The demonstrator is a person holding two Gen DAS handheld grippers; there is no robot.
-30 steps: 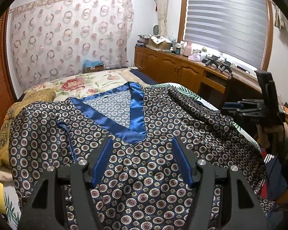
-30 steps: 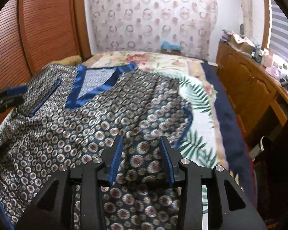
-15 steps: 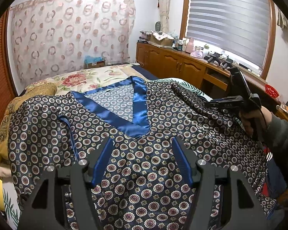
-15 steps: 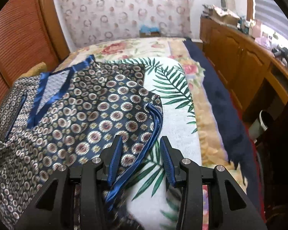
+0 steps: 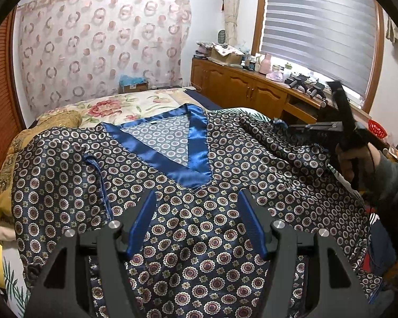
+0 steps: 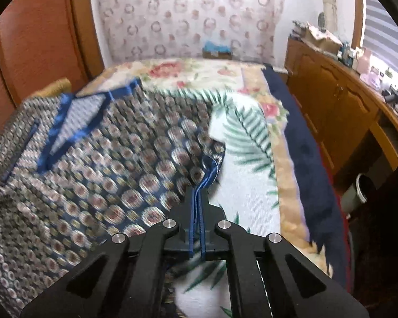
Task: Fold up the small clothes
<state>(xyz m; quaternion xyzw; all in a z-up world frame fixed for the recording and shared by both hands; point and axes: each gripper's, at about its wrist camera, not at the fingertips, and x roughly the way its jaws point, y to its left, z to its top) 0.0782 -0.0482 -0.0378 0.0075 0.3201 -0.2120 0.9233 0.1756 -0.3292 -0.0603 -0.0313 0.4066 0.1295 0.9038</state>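
Left side first: left tongs hover spread wide over the lower front of the patterned top, nothing between the pads, barely moved from a second ago. The top lies face up and spread out across the bed, blue satin V-neck trim pointing toward the tongs, a thin blue strip that looks like a pocket edge on the left chest.

Moving right: the change is all on this side. A second ago the right tongs stood half-spread over bunched fabric; half a second ago they sat over the blue-piped sleeve hem, not yet gripping. Now they are clenched on that hem, blue piping pinched between the pads. The right-wrist view is motion-blurred, so how much cloth is caught is hard to tell. In the left view the right hand and its tool sit at the garment's right sleeve edge.

Meaning for the task, as a judgement: the grasp for the first sleeve fold is made; next likely step is carrying the sleeve inward across the body. Fabric looks slippery satin, so a thin pinch could slide out.

Far right: a wooden sideboard with clutter under the window blind.

Writing: none readable; no brand or label legible on garment or boxes.
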